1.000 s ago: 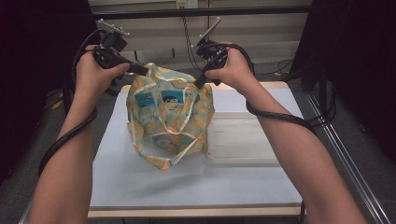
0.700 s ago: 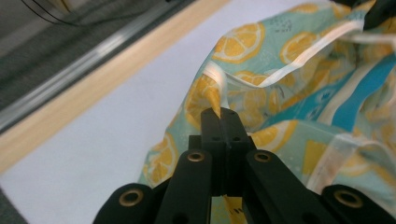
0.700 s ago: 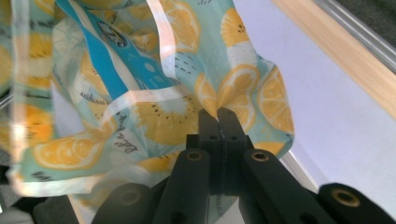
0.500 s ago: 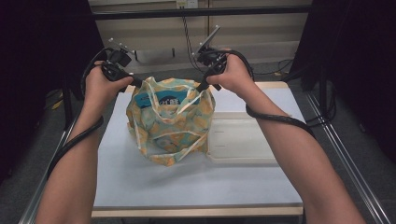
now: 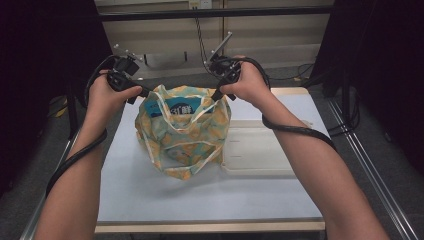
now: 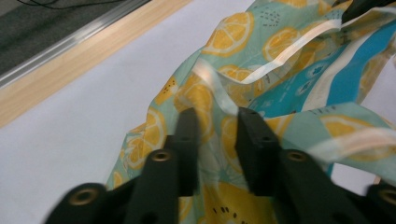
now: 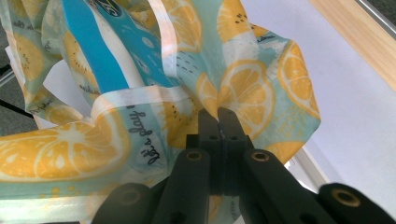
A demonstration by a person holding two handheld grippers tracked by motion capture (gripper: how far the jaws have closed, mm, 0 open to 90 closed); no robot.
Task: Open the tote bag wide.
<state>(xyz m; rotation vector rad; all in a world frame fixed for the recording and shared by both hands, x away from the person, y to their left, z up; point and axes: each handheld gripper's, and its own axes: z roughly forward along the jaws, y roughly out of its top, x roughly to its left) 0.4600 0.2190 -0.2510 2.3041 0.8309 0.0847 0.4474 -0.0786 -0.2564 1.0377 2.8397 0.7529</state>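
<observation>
A cloth bag printed with lemons on teal stands on the white table, its mouth facing up. A blue packet shows inside it. My left gripper is at the bag's left rim. In the left gripper view the left gripper has its jaws apart, with the bag and its white hem lying between and beyond them. My right gripper is at the right rim. In the right gripper view the right gripper is shut, pinching a fold of the bag.
A flat white tray lies on the table just right of the bag. The table has a wooden edge and a metal rail behind it. Dark curtains stand on both sides, and cables trail along both forearms.
Both hands have come closer together and a little lower, the left one most. The bag's mouth is less stretched, and the bag now stands more upright.
</observation>
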